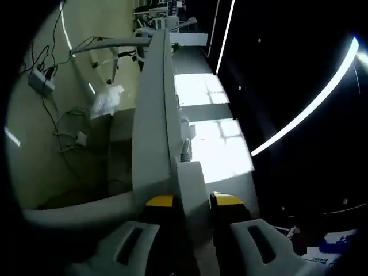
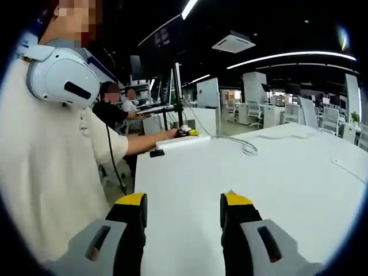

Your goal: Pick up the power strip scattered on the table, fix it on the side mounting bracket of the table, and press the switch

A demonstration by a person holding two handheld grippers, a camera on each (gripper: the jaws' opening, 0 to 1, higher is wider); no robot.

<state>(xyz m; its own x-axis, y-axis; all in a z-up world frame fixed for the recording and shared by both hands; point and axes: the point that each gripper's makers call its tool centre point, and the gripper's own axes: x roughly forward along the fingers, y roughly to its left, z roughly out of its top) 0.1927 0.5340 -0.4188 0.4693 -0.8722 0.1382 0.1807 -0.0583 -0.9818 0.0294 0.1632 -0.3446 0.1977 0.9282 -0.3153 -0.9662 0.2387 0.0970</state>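
Left gripper [image 1: 192, 201] clamps the white power strip [image 1: 154, 115] at the table [image 2: 241, 190] edge (cable [image 2: 244, 146] trailing). Right gripper [image 2: 183, 201] hovers, jaws apart, holding nothing; a person [image 2: 52, 172] stands beside.

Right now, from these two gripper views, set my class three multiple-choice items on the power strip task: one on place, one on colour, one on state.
1. Where does the power strip lie?
A. along the table's far left edge
B. on the floor
C. on a chair

2. What colour are the tips of the right gripper's jaws?
A. red
B. yellow
C. green

3. How does the right gripper stand?
A. shut on the cable
B. shut on the power strip
C. open, holding nothing

Key: 1 A, the right gripper view shows the white strip at the edge of the table, under the left gripper. 2 B, both jaw tips are yellow. 3 C, bare tabletop shows between the parted jaws, and the cable lies far off.
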